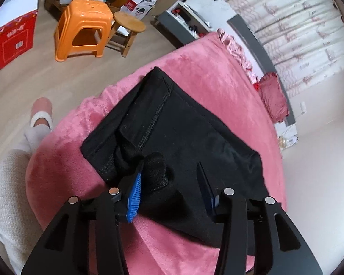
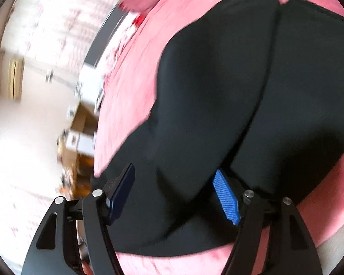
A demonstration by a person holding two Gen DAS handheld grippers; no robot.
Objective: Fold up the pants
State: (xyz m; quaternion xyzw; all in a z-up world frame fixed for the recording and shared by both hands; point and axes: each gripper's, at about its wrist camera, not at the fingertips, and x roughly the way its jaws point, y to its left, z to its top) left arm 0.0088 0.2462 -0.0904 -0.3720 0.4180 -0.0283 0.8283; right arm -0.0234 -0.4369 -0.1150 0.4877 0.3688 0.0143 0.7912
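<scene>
Black pants (image 1: 176, 128) lie folded into a thick stack on a pink plush bed cover (image 1: 206, 68). My left gripper (image 1: 169, 174) is open just above the near edge of the stack; a hump of black cloth rises between its fingers, against the blue pad (image 1: 134, 197). In the right wrist view the pants (image 2: 217, 91) fill the middle, with a long crease running down them. My right gripper (image 2: 174, 183) is open over the near part of the cloth, jaws wide apart, nothing held. That view is motion-blurred.
An orange plastic stool (image 1: 82, 27) and a small wooden stool (image 1: 128, 29) stand on the floor beyond the bed. A red box (image 1: 13, 39) stands far left. A person's leg and slipper (image 1: 41, 116) are beside the bed. A red pillow (image 1: 273, 96) lies at the far end. Boxes (image 2: 80, 142) sit left of the bed.
</scene>
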